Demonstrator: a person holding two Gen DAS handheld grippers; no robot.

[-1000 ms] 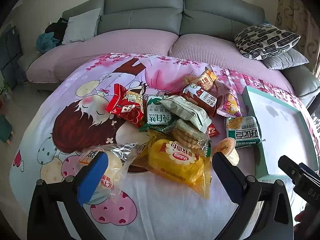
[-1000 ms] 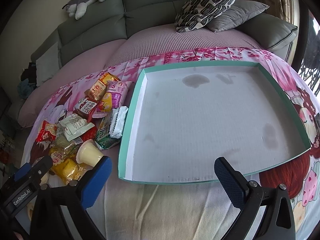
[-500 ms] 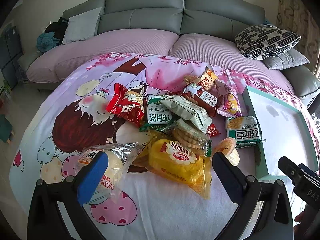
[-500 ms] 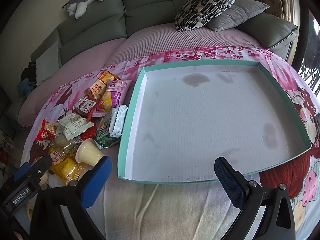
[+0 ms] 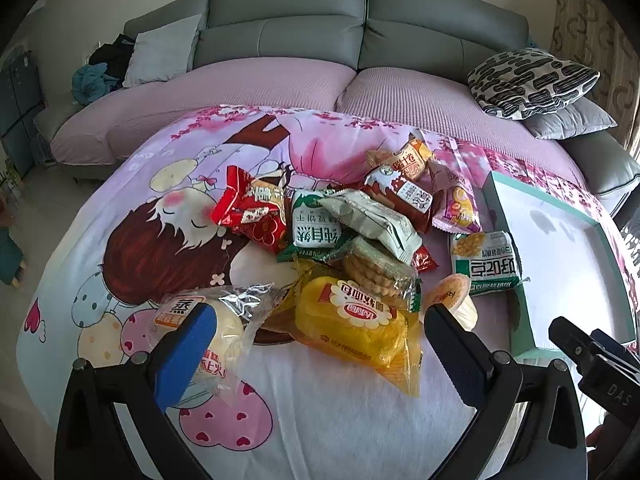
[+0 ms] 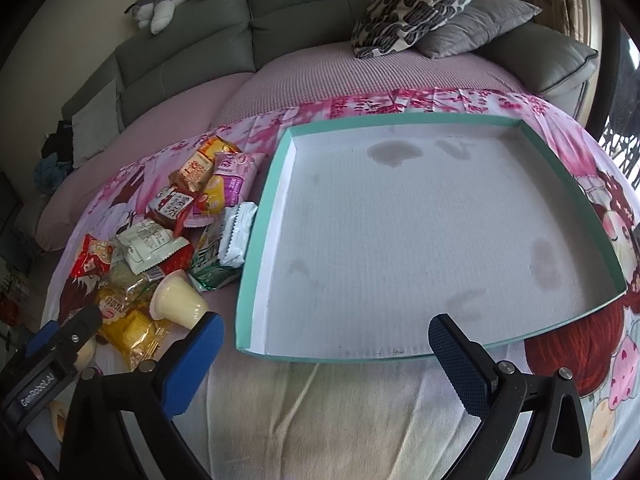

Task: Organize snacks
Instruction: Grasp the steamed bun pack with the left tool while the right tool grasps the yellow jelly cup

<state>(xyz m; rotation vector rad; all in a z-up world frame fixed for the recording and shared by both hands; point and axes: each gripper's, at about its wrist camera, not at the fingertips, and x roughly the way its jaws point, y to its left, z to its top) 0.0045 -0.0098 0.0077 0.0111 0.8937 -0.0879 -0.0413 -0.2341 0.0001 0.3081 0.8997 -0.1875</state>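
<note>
**Both claws wide apart over the snack pile and tray**

A grey sofa [image 5: 304, 20] with mauve seat covers fills the upper frame of both views. Below it lies a cartoon-print cloth [image 5: 152, 208], pink and white, which carries everything else.

The teal-rimmed tray [image 6: 256, 264] takes up the centre and right of the right wrist view; its white floor is stained and holds no snacks. In the left wrist view it sits at the right edge.

The snack pile [image 5: 352, 224] lies just left of the tray, in the middle of the left wrist view. A green-and-white packet [image 5: 486, 262] touches the tray's wall. A yellow cake bag [image 5: 356, 324] sits at the pile's lower edge, a clear-wrapped bun [image 5: 208, 320] to its left, and a pudding cup [image 6: 176, 296] to its right.

The left claw [image 5: 320, 344] hangs at lower frame, fingers spread wide, holding nothing. The right claw [image 6: 324, 352] stands spread too, empty, at the tray's near edge.
</note>
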